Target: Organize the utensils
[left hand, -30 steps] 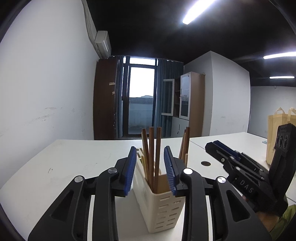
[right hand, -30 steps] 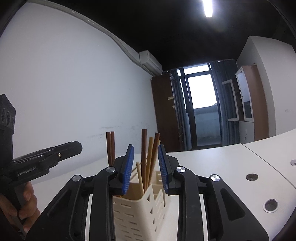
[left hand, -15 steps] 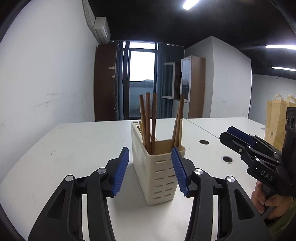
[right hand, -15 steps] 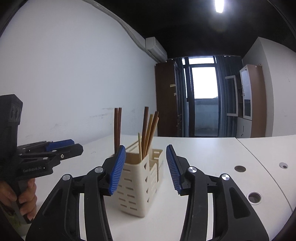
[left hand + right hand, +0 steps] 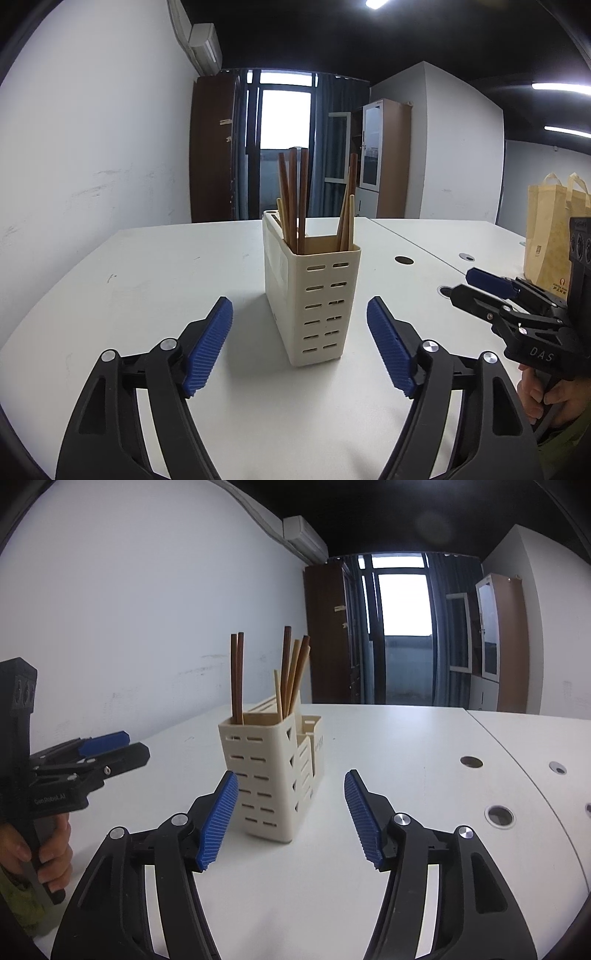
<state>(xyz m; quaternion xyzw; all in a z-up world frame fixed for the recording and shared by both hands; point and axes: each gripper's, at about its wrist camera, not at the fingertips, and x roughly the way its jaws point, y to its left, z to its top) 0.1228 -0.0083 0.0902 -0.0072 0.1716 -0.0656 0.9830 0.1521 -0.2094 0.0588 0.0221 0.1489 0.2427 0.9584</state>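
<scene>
From the left wrist, the left gripper (image 5: 299, 347) had drawn back from the cream utensil holder (image 5: 314, 295), its jaws just opened wide and empty; the holder stood upright on the white table (image 5: 155, 280), chopsticks (image 5: 295, 199) inside. From the right wrist, the right gripper (image 5: 290, 816) had likewise backed off, jaws just spread, nothing between them. Both had let go, so the sorting looked finished.
</scene>
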